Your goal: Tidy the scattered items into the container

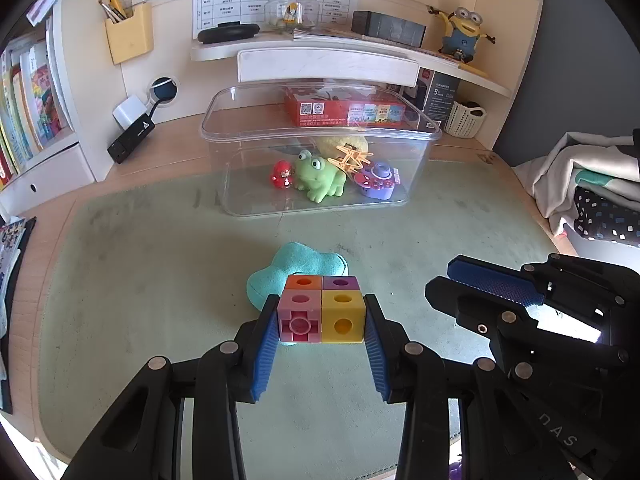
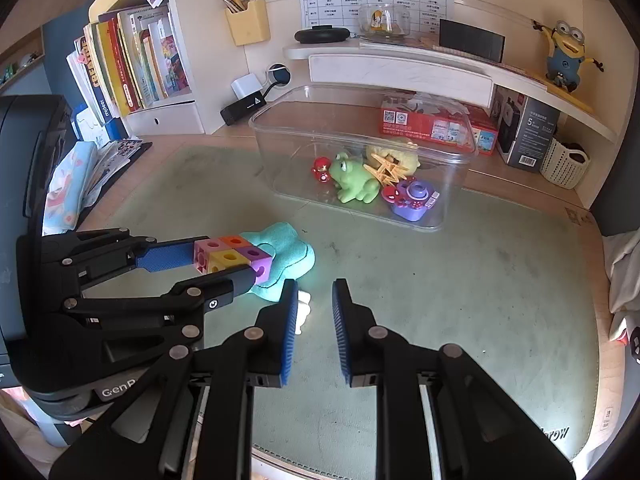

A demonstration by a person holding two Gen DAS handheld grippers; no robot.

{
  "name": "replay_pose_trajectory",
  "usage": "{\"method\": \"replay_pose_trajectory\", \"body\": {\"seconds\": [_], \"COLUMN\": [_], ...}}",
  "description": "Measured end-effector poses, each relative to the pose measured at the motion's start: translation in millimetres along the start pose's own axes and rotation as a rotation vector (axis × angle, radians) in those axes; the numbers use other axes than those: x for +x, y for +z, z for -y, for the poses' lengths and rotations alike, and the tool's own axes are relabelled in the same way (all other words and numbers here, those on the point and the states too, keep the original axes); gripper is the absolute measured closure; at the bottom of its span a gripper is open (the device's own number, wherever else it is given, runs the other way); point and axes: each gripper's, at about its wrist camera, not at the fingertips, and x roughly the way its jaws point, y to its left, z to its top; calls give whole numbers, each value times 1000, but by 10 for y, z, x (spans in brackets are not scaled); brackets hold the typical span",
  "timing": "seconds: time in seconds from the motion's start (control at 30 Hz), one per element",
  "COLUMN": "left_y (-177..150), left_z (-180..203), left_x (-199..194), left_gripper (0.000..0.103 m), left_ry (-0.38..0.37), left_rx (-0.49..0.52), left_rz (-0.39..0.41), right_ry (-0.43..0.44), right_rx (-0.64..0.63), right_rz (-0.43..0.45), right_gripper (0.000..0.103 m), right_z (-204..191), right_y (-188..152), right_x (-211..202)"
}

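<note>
A: Left gripper (image 2: 234, 262) is clamped on the block cube (image 2: 234, 257), just above the teal cloth (image 2: 286, 254).

B: And the right gripper (image 2: 314, 300)? Narrow gap, nothing between the pads, over the green mat (image 2: 460, 300).

A: Beyond, the clear container (image 2: 448, 148) holds a frog (image 2: 354, 180).

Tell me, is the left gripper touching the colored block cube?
Touching. In the left wrist view, both blue pads of the left gripper press against opposite sides of the block cube, with no gap either side.

A four-coloured cube block (image 1: 322, 312) sits level above a teal cloud-shaped pad (image 1: 304, 266), before the clear container (image 1: 320, 132).
</note>
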Motion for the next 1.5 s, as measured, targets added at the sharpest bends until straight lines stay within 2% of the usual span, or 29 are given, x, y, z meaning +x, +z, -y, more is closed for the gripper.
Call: {"method": "replay_pose_trajectory", "body": {"seconds": [0.53,0.8,1.23,1.5], "left_y": [126,157,639,982], "left_z": [-45,-95,-60,-75], "left_x": [-53,21,-107,-102], "left_gripper": [67,67,67,67], "left_ry": [-30,-6,46,37], "left_rx": [-13,-25,24,25], "left_rz": [35,24,97,113], "right_ry": [15,42,38,14], "right_rx": [-23,8,19,27], "right_rz": [12,-12,58,95], "right_gripper": [86,86,86,86], "right_z": [-41,9,160,269], "right_y": [142,155,579,866], "right_x": [-121,33,-17,-33]}}
